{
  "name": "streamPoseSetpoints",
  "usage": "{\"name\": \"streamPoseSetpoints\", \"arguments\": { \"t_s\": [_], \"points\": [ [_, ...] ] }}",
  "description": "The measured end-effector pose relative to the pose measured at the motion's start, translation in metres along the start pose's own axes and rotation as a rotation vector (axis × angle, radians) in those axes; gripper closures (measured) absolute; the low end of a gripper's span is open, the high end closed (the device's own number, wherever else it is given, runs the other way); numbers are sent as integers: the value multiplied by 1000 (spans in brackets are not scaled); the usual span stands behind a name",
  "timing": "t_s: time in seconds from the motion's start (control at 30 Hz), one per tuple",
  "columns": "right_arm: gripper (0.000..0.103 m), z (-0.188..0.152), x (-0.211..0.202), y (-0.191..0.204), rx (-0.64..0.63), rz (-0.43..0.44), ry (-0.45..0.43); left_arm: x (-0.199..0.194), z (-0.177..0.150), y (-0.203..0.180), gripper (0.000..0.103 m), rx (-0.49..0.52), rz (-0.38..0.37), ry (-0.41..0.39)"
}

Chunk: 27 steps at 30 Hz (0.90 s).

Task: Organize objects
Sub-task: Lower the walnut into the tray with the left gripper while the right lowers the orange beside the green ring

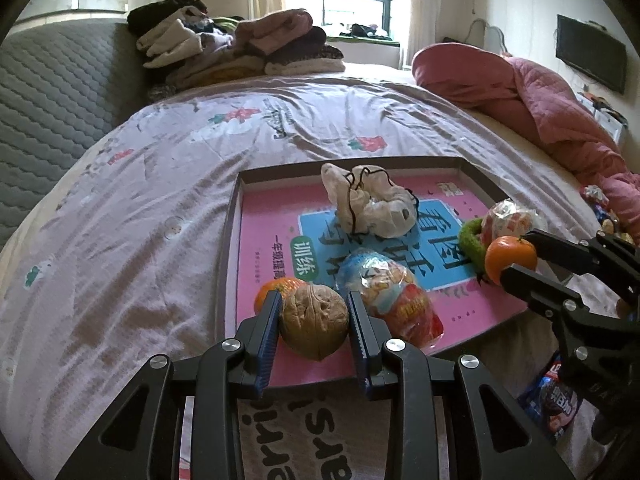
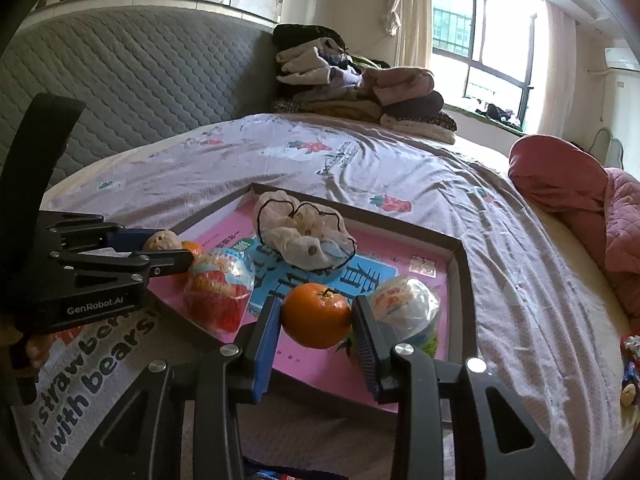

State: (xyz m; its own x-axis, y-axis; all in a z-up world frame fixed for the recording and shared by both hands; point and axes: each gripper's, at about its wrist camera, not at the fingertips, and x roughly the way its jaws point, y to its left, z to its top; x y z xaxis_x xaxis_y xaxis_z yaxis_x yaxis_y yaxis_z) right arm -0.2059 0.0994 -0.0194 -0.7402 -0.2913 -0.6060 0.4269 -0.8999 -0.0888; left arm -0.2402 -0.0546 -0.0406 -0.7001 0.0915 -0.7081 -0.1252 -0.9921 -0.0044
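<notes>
A shallow box lid with a pink and blue printed floor lies on the bed. My left gripper is shut on a brown walnut, held over the lid's near left corner. My right gripper is shut on an orange tangerine, over the lid's near right part. Inside the lid lie a second tangerine, a wrapped red and blue snack, a white wrapped snack, a green ring and a crumpled cloth pouch.
The lid rests on a lilac bedsheet. Folded clothes are stacked at the far end, and a pink quilt is bunched at the right. A blue snack packet lies near my right gripper. A grey padded headboard stands left.
</notes>
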Motion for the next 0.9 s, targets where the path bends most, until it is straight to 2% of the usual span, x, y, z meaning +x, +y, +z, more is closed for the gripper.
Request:
{"name": "streamPoseSetpoints", "arguments": {
  "t_s": [0.43, 0.6, 0.9],
  "points": [
    [66, -3, 17, 4, -21, 9, 42, 5, -3, -6, 70, 19, -7, 16],
    [66, -6, 26, 5, -35, 10, 77, 5, -6, -15, 70, 71, 9, 12],
    [65, -6, 34, -4, -7, 8, 132, 8, -9, -28, 70, 120, -12, 32]
  ]
}}
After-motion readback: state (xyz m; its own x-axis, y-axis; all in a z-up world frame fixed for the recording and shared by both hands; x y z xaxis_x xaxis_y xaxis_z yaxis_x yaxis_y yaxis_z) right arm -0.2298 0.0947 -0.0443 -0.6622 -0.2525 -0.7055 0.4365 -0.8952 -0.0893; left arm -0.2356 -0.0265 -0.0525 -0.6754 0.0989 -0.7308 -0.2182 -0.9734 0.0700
